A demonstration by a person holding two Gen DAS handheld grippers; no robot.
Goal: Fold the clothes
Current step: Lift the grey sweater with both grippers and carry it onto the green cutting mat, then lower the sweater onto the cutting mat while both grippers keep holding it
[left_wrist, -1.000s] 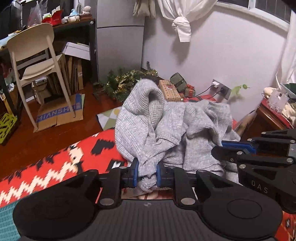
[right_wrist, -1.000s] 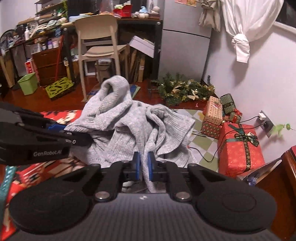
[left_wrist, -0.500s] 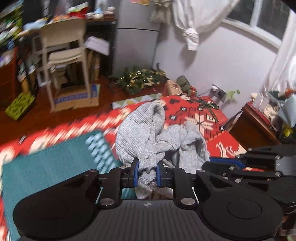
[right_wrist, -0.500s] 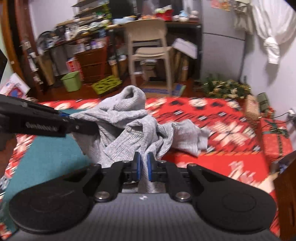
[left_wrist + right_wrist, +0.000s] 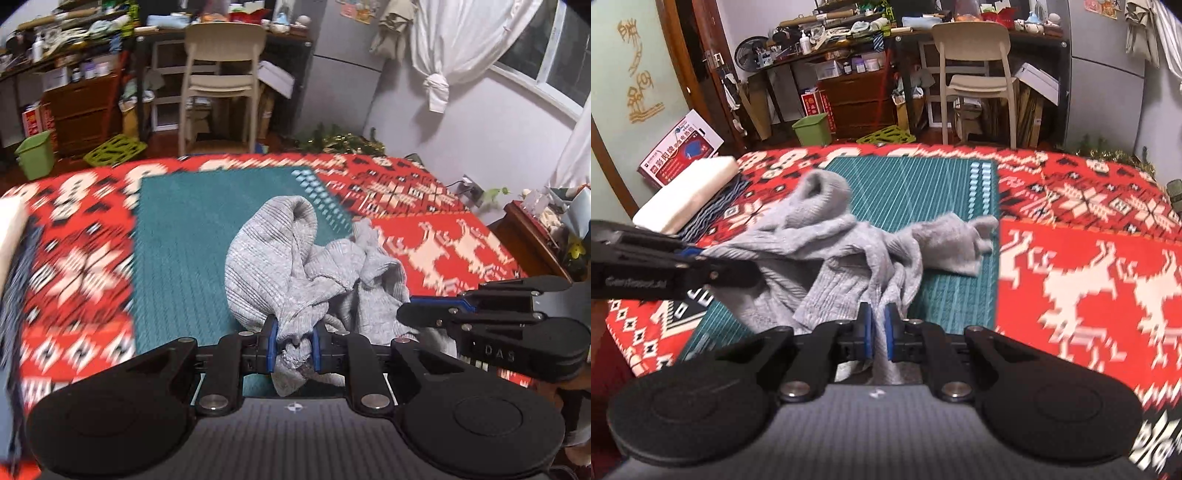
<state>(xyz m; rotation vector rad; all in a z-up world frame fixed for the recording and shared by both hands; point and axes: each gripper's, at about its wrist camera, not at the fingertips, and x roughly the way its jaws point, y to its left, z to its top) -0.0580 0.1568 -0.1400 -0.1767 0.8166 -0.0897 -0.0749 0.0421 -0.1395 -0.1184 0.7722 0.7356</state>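
Observation:
A crumpled grey ribbed sweater (image 5: pixel 295 266) hangs between both grippers over the teal mat (image 5: pixel 184 258) on the red patterned blanket. My left gripper (image 5: pixel 293 345) is shut on a bunch of its fabric. In the right wrist view the same grey sweater (image 5: pixel 849 251) droops onto the teal mat (image 5: pixel 923 177), its turtleneck collar sticking up at the left. My right gripper (image 5: pixel 878 338) is shut on another fold of it. Each gripper shows in the other's view: the right gripper (image 5: pixel 413 314) at the right edge, the left gripper (image 5: pixel 698 258) at the left edge.
The red patterned blanket (image 5: pixel 1089 258) covers a bed. A white folded item (image 5: pixel 687 192) lies at its left corner. Beyond the bed stand a beige chair (image 5: pixel 975 74), a green bin (image 5: pixel 812 129), a cluttered desk and a wooden side table (image 5: pixel 535 236).
Both grippers carried the sweater from facing the wall and gift boxes round and down to over the bed. The sweater's lower part now rests on the teal mat.

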